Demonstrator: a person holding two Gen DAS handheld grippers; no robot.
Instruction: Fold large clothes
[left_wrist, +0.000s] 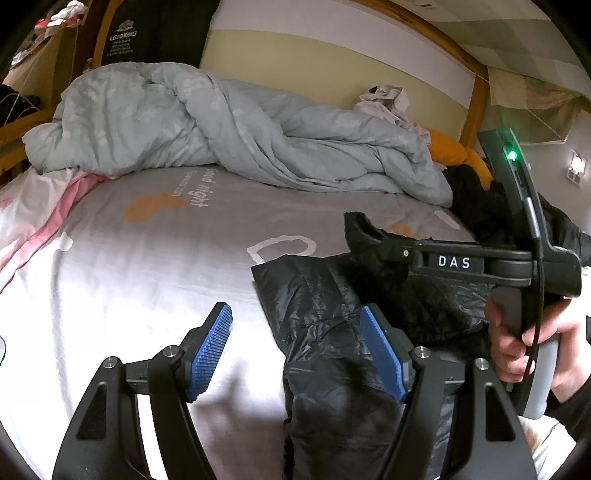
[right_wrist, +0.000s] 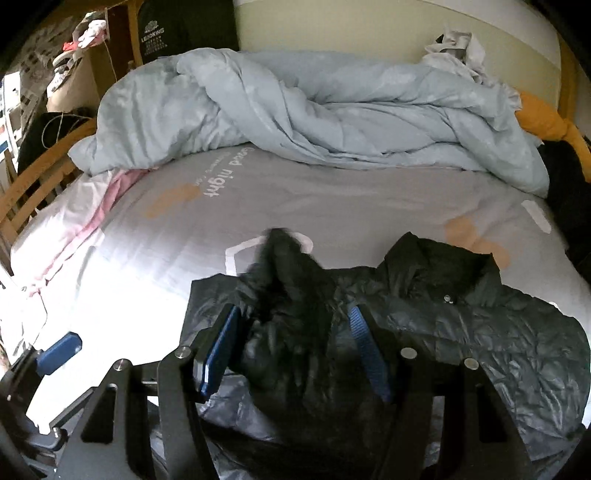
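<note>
Nearest, the left gripper (left_wrist: 295, 354) hovers low over the bed's grey sheet (left_wrist: 147, 266). Its blue jaws stand wide apart and hold nothing; one pad is over bare sheet, the other over the edge of a black puffer jacket (right_wrist: 480, 325), likely waiting to pin or catch that edge.

The jacket lies spread on the near part of the bed, collar away from the viewer, presumably laid flat so it can be folded.

Just beyond, the right gripper (right_wrist: 291, 343), held in a hand (left_wrist: 517, 343), has a bunched black sleeve (right_wrist: 284, 280) between its jaws, which stand fairly wide around the thick padding. The sleeve is lifted and blurred, apparently being carried across the body.

Farthest, a crumpled pale blue duvet (left_wrist: 221, 125) is heaped by the headboard, seemingly pushed back for folding room.
</note>
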